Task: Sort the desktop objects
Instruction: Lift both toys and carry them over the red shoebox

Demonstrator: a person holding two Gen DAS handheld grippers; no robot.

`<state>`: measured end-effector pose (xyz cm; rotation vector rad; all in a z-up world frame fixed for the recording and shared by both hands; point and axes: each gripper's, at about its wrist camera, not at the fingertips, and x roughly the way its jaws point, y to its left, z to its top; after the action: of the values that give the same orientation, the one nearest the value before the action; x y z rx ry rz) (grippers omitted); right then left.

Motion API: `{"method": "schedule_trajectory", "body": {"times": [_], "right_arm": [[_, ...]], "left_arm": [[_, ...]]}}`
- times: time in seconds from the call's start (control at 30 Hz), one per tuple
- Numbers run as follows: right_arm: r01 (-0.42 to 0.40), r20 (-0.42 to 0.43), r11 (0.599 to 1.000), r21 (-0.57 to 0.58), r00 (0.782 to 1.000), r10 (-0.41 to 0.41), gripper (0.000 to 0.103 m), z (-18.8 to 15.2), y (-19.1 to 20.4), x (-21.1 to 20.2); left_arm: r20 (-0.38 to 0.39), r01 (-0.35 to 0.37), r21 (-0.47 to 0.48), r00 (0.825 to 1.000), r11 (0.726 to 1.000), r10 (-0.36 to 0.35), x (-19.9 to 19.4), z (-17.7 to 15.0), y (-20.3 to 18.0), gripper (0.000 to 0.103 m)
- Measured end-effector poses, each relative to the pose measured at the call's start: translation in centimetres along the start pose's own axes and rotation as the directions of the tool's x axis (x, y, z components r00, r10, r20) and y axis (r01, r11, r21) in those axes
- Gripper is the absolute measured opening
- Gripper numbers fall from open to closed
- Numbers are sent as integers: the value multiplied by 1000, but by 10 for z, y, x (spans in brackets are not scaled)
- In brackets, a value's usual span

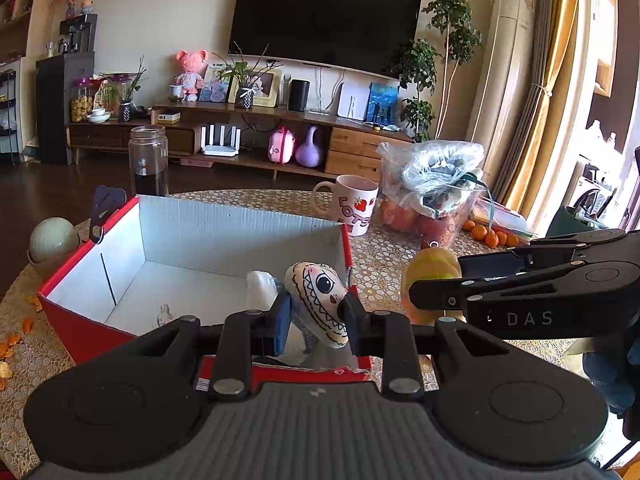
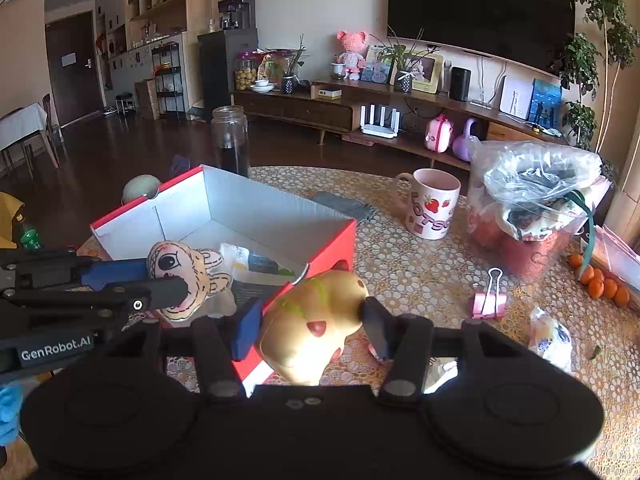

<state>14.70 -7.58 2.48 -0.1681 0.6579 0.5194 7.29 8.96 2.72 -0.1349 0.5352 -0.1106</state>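
Note:
A red cardboard box (image 1: 76, 328) with a white inside stands on the table; it also shows in the right wrist view (image 2: 332, 240). My left gripper (image 1: 316, 316) is shut on a cream stitched plush toy (image 1: 320, 300) and holds it over the box's near right corner; the toy also shows in the right wrist view (image 2: 180, 276). My right gripper (image 2: 312, 324) is shut on a yellow squishy toy (image 2: 312, 328), just right of the box's outer wall; the toy shows in the left wrist view (image 1: 432, 268). White packets (image 1: 260, 288) lie inside the box.
A strawberry mug (image 2: 432, 204), a plastic bag of fruit (image 2: 528, 208), a pink binder clip (image 2: 488, 300), a small wrapped packet (image 2: 552, 336) and small oranges (image 2: 604, 284) sit to the right. A glass jar (image 1: 148, 160) stands behind the box. Orange peel (image 1: 16, 340) lies at the left.

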Motion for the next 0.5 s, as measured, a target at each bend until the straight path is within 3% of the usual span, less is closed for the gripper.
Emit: {"method": "schedule_trajectory", "body": {"times": [0.5], "right_arm": [[-52, -13, 995, -83, 999, 51, 54, 32, 48, 50]], "left_arm": [[-22, -147, -56, 989, 988, 146, 27, 12, 75, 27]]}}
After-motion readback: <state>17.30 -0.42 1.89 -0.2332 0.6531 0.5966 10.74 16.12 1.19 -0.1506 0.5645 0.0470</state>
